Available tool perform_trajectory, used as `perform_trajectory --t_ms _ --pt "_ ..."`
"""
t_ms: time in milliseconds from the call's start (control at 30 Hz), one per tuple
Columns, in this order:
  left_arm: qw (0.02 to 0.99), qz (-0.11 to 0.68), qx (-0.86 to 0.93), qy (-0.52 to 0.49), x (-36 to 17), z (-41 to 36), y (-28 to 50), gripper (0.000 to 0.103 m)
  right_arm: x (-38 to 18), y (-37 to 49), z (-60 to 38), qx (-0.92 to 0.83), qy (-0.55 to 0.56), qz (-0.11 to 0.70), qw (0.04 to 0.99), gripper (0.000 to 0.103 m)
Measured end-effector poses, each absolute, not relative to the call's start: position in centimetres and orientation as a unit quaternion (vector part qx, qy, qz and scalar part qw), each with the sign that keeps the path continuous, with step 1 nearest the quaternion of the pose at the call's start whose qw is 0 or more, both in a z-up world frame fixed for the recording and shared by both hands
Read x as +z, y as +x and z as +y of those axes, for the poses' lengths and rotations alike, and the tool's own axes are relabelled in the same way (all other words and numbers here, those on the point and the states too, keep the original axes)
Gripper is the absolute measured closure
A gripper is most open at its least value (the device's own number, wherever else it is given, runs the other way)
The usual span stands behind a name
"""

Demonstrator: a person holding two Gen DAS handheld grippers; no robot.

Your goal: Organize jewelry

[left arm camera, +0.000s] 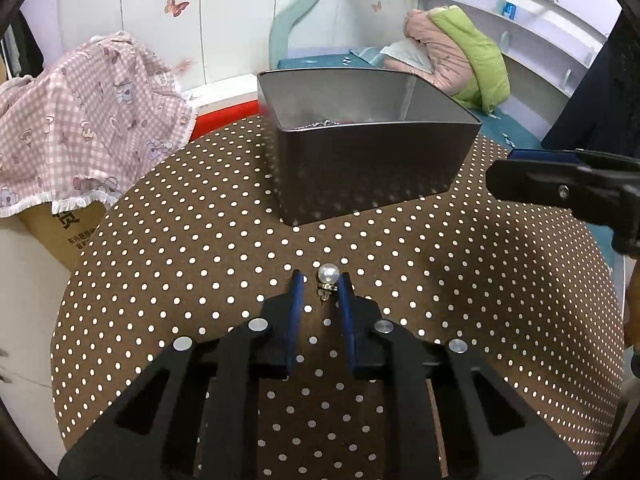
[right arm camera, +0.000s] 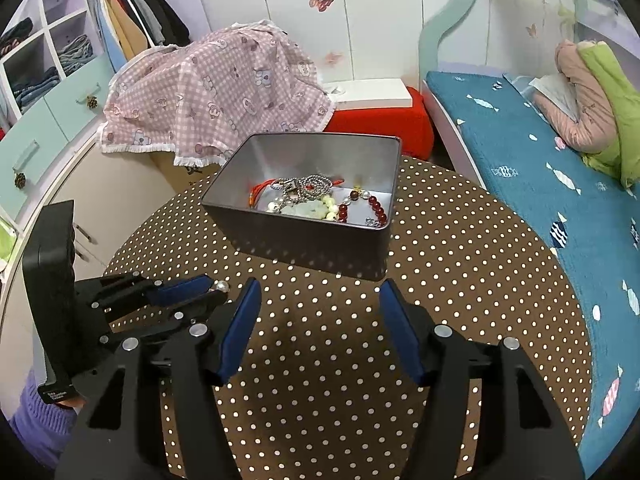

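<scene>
Between the blue pads of the left gripper (left arm camera: 321, 280) sits a pearl ring (left arm camera: 328, 278), pearl up, metal band below, on the polka-dot tablecloth (left arm camera: 200, 248). Jaws are narrow; the right pad touches the pearl's side, while a gap shows between the left pad and the ring, so I cannot tell if it is pinched yet. From the right wrist view the pearl (right arm camera: 222, 287) pokes out just past the left tool's tips.

Handling, as a judgement: very light, hard and rigid, but the pearl is round and glossy, so it will likely squirt out of flat pads if squeezed on the ball. Better hold is lower, across the metal setting or band, pads flat on both sides, gentle pressure. The pearl surface may scratch. The thin cloth underneath may bunch if the tips drag.

Ahead of the left tool, well beyond the ring, stands the metal tin (left arm camera: 372, 160), open top, steep walls; a drop from above the rim looks needed.

Right gripper (right arm camera: 320, 286) is spread wide, nothing between its pads, hovering over bare cloth just short of the tin's near wall. Inside the tin (right arm camera: 224, 184) already lie a steel ball chain (right arm camera: 316, 184), a red bead bracelet (right arm camera: 372, 206) and a pale green bead piece (right arm camera: 308, 210).
</scene>
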State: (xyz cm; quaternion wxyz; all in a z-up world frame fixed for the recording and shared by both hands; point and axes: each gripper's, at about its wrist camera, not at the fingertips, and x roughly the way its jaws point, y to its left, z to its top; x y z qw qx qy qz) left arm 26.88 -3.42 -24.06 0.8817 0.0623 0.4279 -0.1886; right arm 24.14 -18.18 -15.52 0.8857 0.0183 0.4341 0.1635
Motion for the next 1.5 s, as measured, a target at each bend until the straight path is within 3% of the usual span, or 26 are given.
perform_trajectory --t_ms 133,300,567,800,967,1033,1100,1500 --pt "0.884 0.423 -0.188 0.069 -24.0 -3.4 26.8 0.096 -15.3 24.4 -18.7 0.161 0.024 0.431 0.888 0.044" --pt "0.883 0.424 -0.196 0.039 -22.9 -2.3 26.9 0.096 -14.7 24.8 -19.4 0.153 0.028 0.425 0.892 0.044" --pt "0.912 0.351 -0.213 0.016 -16.3 -1.0 25.5 0.096 -14.2 26.7 -20.3 0.132 0.039 0.421 0.897 0.044" --pt "0.922 0.332 -0.199 0.008 -12.8 -2.3 29.2 0.096 -15.1 29.7 -19.9 0.107 0.044 0.441 0.89 0.045" --pt "0.914 0.354 -0.197 0.007 -13.3 -4.3 32.2 0.096 -15.8 31.3 -19.9 0.094 0.045 0.455 0.884 0.069" --pt "0.912 0.361 -0.194 0.015 -13.9 -5.0 33.2 0.096 -16.0 31.7 -19.8 0.095 0.045 0.462 0.881 0.088" --pt "0.909 0.371 -0.188 0.023 -14.6 -5.9 34.1 0.096 -16.2 31.8 -19.6 0.091 0.032 0.465 0.88 0.092" --pt "0.904 0.397 -0.155 0.049 -17.9 -8.0 36.0 0.095 -16.2 31.7 -18.9 0.083 0.008 0.466 0.881 0.093"
